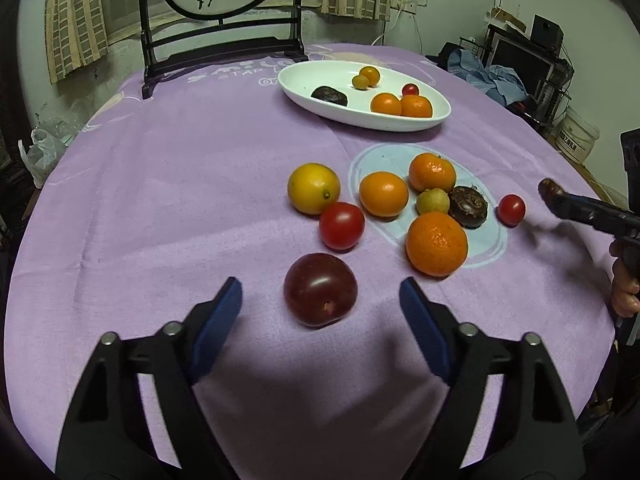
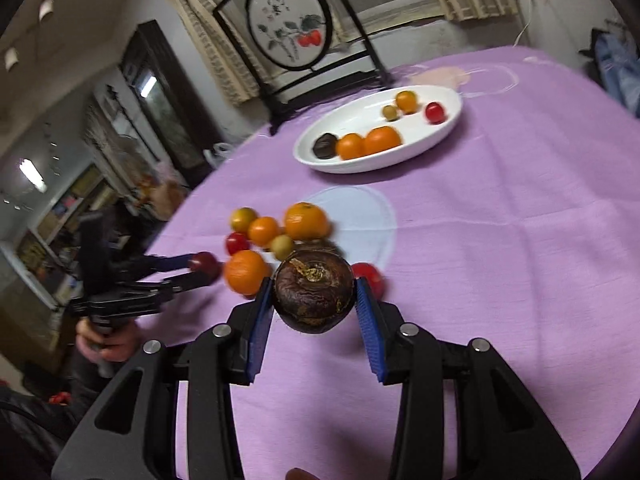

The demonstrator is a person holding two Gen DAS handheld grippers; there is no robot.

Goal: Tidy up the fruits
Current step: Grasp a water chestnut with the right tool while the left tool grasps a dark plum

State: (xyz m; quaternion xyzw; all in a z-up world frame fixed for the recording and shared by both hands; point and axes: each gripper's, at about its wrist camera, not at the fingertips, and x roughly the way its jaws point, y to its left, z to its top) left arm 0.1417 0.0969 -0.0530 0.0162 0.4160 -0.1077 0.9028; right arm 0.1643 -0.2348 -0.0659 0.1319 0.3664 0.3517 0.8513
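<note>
Right gripper point(image 2: 314, 300) pinches a wrinkled dark-brown round fruit point(image 2: 314, 298) at frame centre; left gripper point(image 1: 320, 300), spread, flanks a dark-purple tomato point(image 1: 320, 290), seemingly not touching.

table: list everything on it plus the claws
cloth: 1, purple, over table
dish: 1, white, far side
screen: 1, black, behind dish
oranges: 5, orange, 2 dish, 3 cloth
kumquats: 2, yellow, dish
cherry tomatoes: 2, red, 1 dish, 1 cloth
chestnuts: 3, brown, dish, cloth, right claw
yellow fruit: 1, yellow, cloth
green fruit: 1, green, cloth
red tomato: 1, red, cloth
purple tomato: 1, purple, inside left claw
left claw: 1, black, open
right claw: 1, black, shut on chestnut
</note>
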